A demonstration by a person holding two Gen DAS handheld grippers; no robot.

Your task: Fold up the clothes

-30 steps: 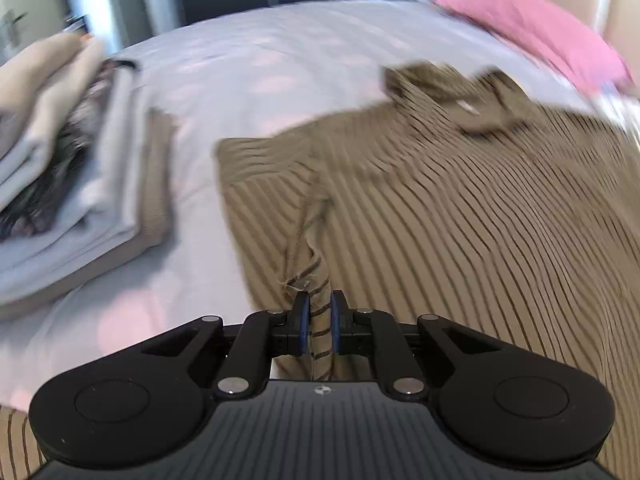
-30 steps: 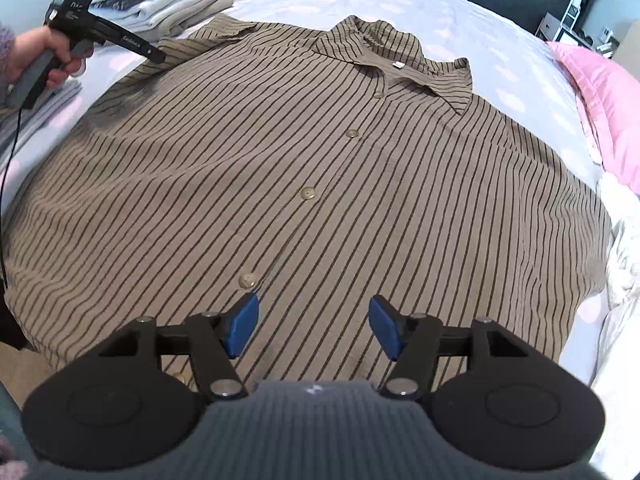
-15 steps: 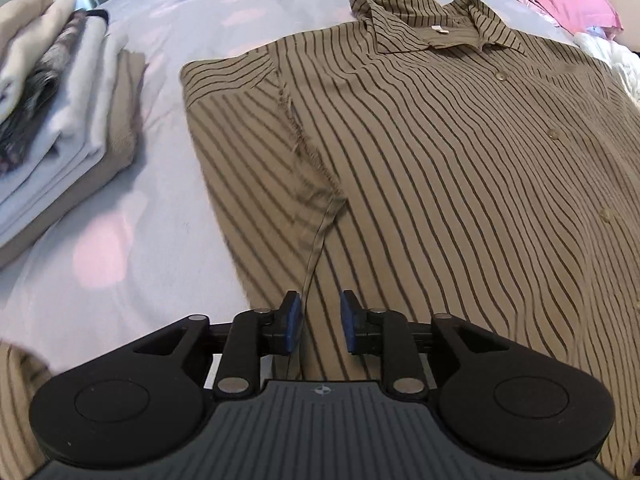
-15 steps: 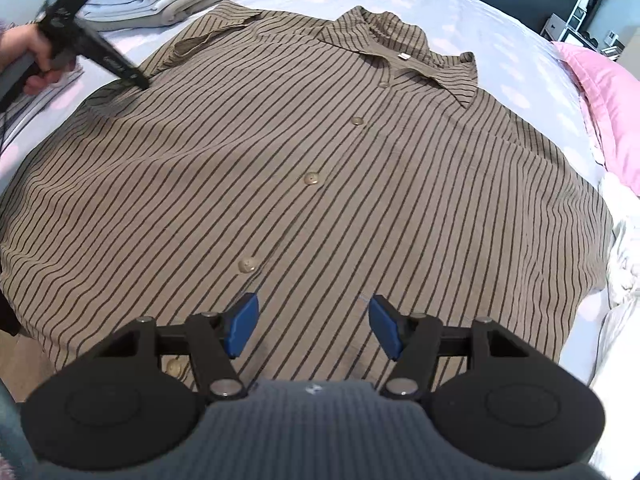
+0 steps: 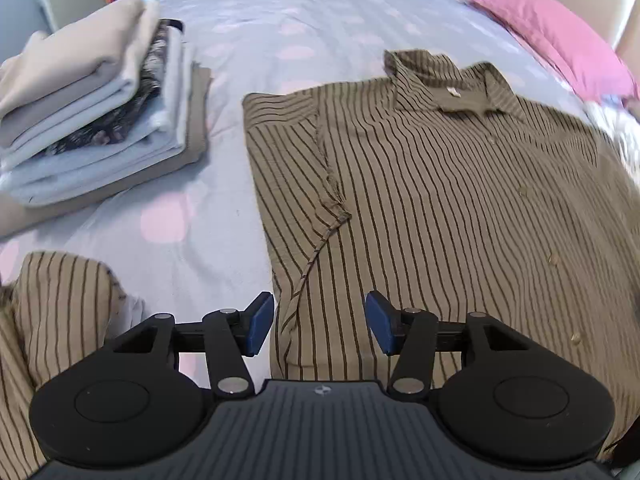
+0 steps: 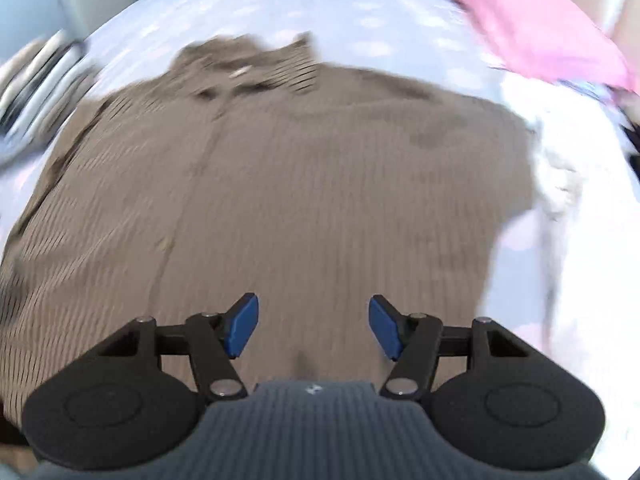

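With the left gripper just sprung open and empty above the sleeve seam of the brown striped button-up shirt lying flat on the spotted lilac bed, and the right gripper gaping empty too, a careless regrasp risks bunching that smoothed sleeve.

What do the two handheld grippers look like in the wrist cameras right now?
Both look alike. The left gripper and right gripper each have matte black linkage arms with silver pivot pins, two round black discs at the base, and a ribbed dark grey body bearing a small white mark. Their fingertip pads are flat and blue. No cable, sleeve or hand shows in either view.
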